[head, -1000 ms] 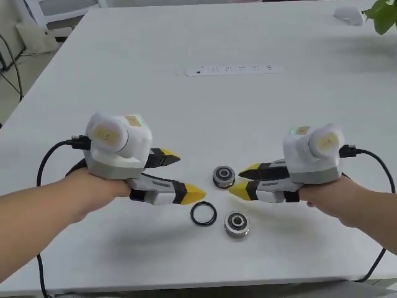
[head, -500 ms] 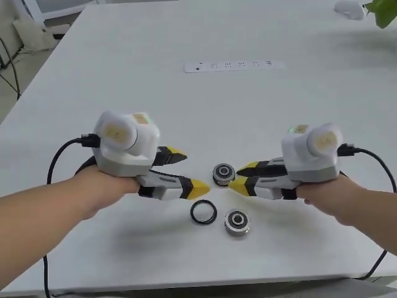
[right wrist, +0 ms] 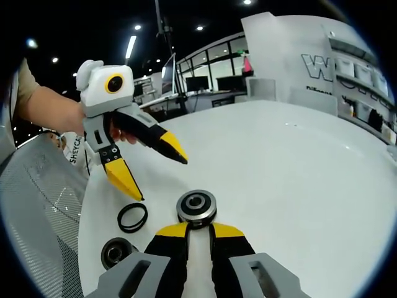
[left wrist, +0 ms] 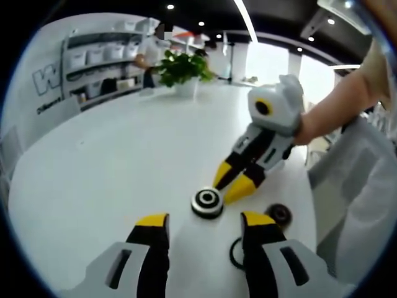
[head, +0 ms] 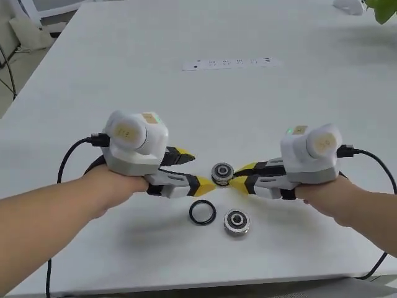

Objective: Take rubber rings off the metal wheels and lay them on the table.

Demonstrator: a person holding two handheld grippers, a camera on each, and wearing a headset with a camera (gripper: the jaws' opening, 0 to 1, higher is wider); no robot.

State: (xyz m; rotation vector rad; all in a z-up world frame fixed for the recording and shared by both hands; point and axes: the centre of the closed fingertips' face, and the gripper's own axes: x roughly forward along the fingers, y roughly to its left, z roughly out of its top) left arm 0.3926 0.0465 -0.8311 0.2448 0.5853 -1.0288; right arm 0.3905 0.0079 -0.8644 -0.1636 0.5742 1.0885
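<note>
Two metal wheels stand on the white table (head: 124, 74). The farther wheel (head: 222, 173) (left wrist: 206, 202) (right wrist: 196, 207) sits between both grippers. A loose black rubber ring (head: 203, 212) (right wrist: 132, 216) lies flat beside the nearer wheel (head: 236, 221) (left wrist: 280, 214) (right wrist: 116, 251). My left gripper (head: 197, 172) (left wrist: 198, 222) is open, its yellow tips just left of the farther wheel. From the right, my right gripper (head: 239, 177) (right wrist: 198, 228) has its jaws nearly together, tips right at that wheel's edge, nothing between them. In the left gripper view the ring (left wrist: 236, 254) is partly hidden by a jaw.
A white power strip (head: 228, 63) lies further back on the table. A green plant (head: 381, 9) is at the far right corner. Black cables trail from both grippers toward the near table edge (head: 198, 282).
Both grippers have moved inward to the farther wheel. The right gripper's jaws, open a second ago, have come together. Wheels and ring have stayed put.
</note>
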